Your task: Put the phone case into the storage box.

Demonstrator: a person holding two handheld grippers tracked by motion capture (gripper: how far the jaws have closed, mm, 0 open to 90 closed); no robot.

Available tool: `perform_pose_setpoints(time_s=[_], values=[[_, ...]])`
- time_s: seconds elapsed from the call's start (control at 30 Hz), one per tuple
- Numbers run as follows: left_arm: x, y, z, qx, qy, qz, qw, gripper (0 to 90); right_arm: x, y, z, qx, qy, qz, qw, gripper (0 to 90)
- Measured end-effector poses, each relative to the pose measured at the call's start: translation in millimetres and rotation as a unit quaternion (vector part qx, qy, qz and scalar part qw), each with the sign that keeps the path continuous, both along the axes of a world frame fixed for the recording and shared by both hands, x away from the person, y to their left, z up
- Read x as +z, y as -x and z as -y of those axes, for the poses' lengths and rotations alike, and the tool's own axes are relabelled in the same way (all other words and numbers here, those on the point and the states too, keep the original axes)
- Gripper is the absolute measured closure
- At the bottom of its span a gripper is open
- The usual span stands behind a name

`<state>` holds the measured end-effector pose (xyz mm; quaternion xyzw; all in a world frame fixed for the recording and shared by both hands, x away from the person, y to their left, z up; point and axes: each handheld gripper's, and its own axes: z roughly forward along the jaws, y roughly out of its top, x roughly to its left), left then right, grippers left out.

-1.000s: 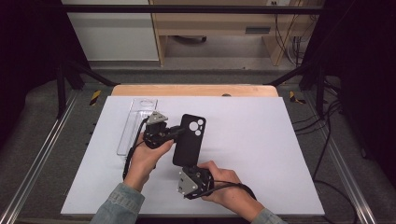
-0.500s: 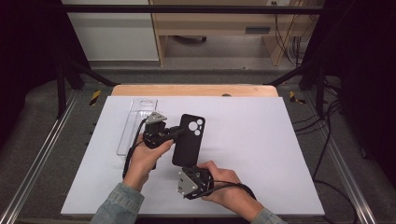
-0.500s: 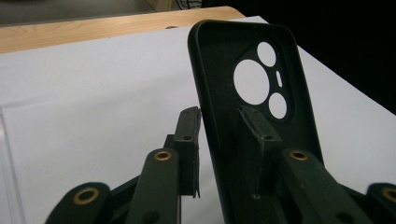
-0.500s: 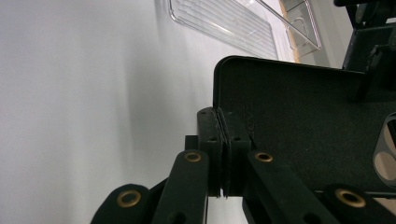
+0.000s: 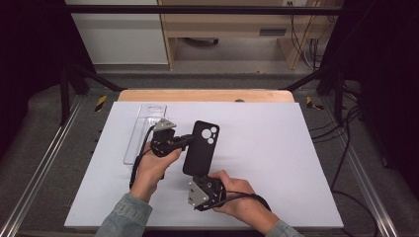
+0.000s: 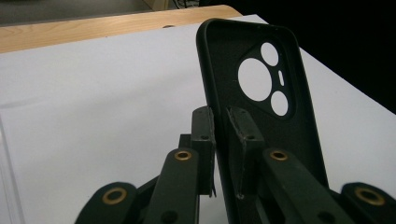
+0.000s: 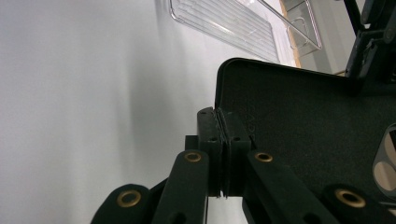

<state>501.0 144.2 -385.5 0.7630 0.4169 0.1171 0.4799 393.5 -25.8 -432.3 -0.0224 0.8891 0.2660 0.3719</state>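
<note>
A black phone case [image 5: 200,148] with round camera cut-outs is held above the white table sheet [image 5: 276,148], its camera end pointing away from me. My left gripper [image 5: 190,139] reaches in from the left, and its jaws have just been closing on the case's side wall. In the left gripper view the pads [image 6: 203,135] hug that wall of the case [image 6: 261,107] from both sides. My right gripper [image 5: 200,175] sits below the case. In the right gripper view its jaws [image 7: 218,126] are pinched on the bottom edge of the case [image 7: 303,121].
A clear plastic package tray [image 5: 143,131] lies on the sheet just left of the left hand; it also appears as the clear tray [image 7: 224,21] in the right gripper view. A wooden table edge [image 5: 207,95] runs along the far side. Metal rails flank the table.
</note>
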Motion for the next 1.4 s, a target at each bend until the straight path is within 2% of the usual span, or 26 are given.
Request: perform_pose_setpoints(time_s=[0.1, 0.3, 0.47, 0.63, 0.7, 1.0, 1.1, 1.17, 1.3, 1.4], values=[[-0.1, -0.2, 0.5, 0.000, -0.001, -0.002, 1.0000, 81.8, -0.3, -1.3, 0.2, 0.010, 0.007, 0.008, 0.9999, 89.2], [-0.4, -0.2, 0.6, 0.004, -0.007, -0.010, 0.9999, 84.0, -1.3, 1.2, -1.6, 0.004, 0.003, -0.001, 1.0000, 89.2], [0.4, 1.8, 3.0, 0.012, -0.009, -0.010, 0.9998, 87.0, -1.5, 0.9, -3.9, 0.013, 0.006, 0.004, 0.9999, 89.1], [1.6, 4.9, 4.5, 0.027, -0.012, -0.002, 0.9996, 87.7, -1.5, -2.0, -4.2, 0.011, 0.002, 0.000, 0.9999, 88.9], [2.4, 5.9, 4.9, 0.032, -0.011, 0.001, 0.9994, 87.9, -1.4, -2.0, -4.4, -0.003, -0.007, -0.014, 0.9999, 88.7], [5.2, 11.1, 8.9, 0.045, -0.015, 0.016, 0.9988, 88.6, -1.2, -8.0, -4.6, -0.001, -0.017, -0.025, 0.9995, 86.4], [5.3, 11.4, 9.2, 0.046, -0.022, 0.022, 0.9985, 88.6, -0.4, -9.1, -3.8, 0.000, -0.030, -0.038, 0.9988, 77.8], [5.0, 11.1, 9.1, 0.048, -0.024, 0.023, 0.9983, 88.6, 1.4, -9.3, -2.2, 0.000, -0.047, -0.045, 0.9979, 73.3], [4.7, 11.1, 9.5, 0.053, -0.032, 0.031, 0.9976, 88.6, 5.6, -5.6, 1.9, -0.005, -0.087, -0.065, 0.9940, 63.7], [4.6, 11.5, 10.5, 0.056, -0.034, 0.035, 0.9972, 88.6, 8.5, -4.2, 5.9, -0.004, -0.102, -0.070, 0.9923, 59.1]])
